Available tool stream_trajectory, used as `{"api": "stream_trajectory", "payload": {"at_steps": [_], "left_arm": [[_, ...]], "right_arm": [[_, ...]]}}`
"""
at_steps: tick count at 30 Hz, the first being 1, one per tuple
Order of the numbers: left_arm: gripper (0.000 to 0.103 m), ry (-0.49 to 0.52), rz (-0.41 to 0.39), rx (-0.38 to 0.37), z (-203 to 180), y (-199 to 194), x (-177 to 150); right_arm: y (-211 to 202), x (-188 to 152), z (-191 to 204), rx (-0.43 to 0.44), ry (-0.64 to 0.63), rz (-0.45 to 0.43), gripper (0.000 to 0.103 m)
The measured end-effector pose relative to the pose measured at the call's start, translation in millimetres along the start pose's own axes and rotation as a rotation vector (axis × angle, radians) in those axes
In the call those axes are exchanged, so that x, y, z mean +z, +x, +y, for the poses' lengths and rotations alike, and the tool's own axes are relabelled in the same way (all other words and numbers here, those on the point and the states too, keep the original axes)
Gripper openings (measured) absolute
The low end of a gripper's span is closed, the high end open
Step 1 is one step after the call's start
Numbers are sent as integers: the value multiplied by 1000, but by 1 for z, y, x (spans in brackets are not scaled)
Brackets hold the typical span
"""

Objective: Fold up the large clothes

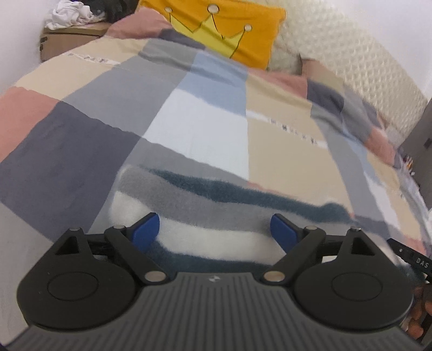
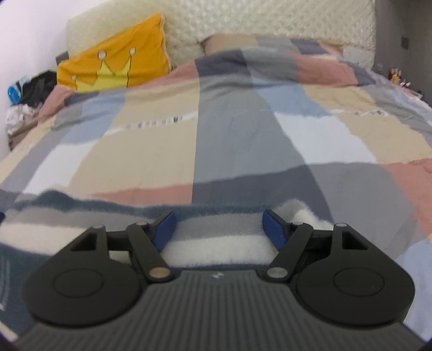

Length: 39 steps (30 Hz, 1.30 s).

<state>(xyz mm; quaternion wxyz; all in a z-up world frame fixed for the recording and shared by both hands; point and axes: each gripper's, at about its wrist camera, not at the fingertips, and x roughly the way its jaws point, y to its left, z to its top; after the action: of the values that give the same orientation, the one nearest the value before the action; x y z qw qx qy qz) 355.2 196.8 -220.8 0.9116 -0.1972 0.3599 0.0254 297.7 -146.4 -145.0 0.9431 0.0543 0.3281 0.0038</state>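
A fuzzy striped garment (image 1: 216, 194) in white, grey and dark teal lies on the bed, at the near edge. It also shows in the right wrist view (image 2: 89, 216). My left gripper (image 1: 214, 229) is open, its blue pads spread wide over the garment's white stripe near its left end. My right gripper (image 2: 218, 226) is open too, its pads spread over the white and grey stripes near the garment's right end. Neither pair of pads closes on the fabric.
The garment lies on a patchwork duvet (image 1: 205, 113) of grey, beige, pink and blue. An orange crown pillow (image 1: 224, 29) leans on the quilted headboard (image 2: 270, 19). A cardboard box (image 1: 70, 40) with crumpled clothes stands at the far left by the wall.
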Motion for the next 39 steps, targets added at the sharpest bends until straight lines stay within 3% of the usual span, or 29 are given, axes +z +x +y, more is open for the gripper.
{"api": "stream_trajectory", "payload": {"at_steps": [4,8,13,19,23,28,29,30,35,39], "left_arm": [[92,-62,-28,-53,-1,-31,-7],[92,-57,-92,-86,-16,-74,-23],[92,-49,-127,-112,-37,-113,-63],[92,-150,-101,-119,-37,-134,-104],[93,-313,-50,-126,-18,-126,-124],[93,-562,73,-225,18,-91,-139],[93,-597,79,-226,24,-85,-141],[93,-631,84,-229,29,-80,-144],[93,-806,62,-298,51,-62,-153],[93,-848,18,-310,58,-55,-153]], "right_arm": [[-32,8,-3,54,69,-54,73],[-68,4,-6,131,140,-85,74],[-104,-24,-9,212,198,-73,75],[-121,-49,5,343,265,-5,75],[-112,-68,11,459,401,90,76],[-98,-85,16,555,522,159,76],[-96,-86,17,562,540,166,83],[-93,-88,17,568,569,172,88],[-80,-96,14,606,705,204,88],[-72,-104,15,649,777,257,88]]}}
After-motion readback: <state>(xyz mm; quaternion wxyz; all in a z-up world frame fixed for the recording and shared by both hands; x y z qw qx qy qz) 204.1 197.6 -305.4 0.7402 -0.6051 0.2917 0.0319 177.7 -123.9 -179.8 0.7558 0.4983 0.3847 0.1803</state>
